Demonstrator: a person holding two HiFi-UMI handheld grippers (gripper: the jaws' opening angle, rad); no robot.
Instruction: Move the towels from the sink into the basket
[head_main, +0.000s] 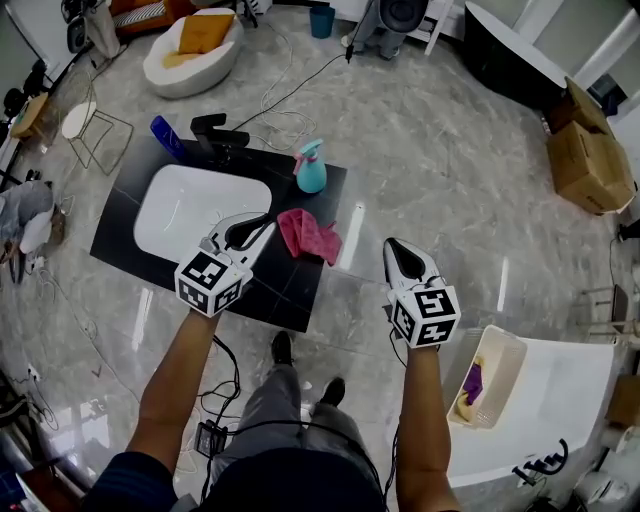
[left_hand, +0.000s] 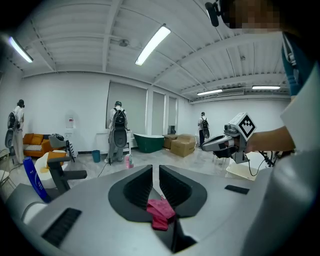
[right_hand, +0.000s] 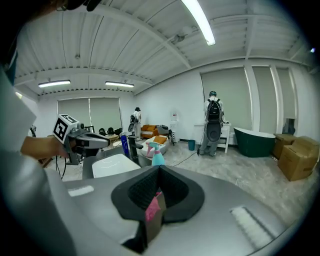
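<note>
The left claw (head_main: 264, 226) is hovering barely parted and empty, while the right claw (head_main: 393, 244) is hanging clenched on nothing. The left one probably needs to be opening wider and dropping onto a raised fold of the one pink towel (head_main: 308, 236), which is lying on the black tabletop (head_main: 290, 290) just right of the one sink (head_main: 190, 205). One basket (head_main: 505, 350), near right, is holding two cloths.

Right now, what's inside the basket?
Inside the basket lie a purple cloth and a yellow cloth. Its bottom under them is covered, so anything beneath cannot be seen.
</note>
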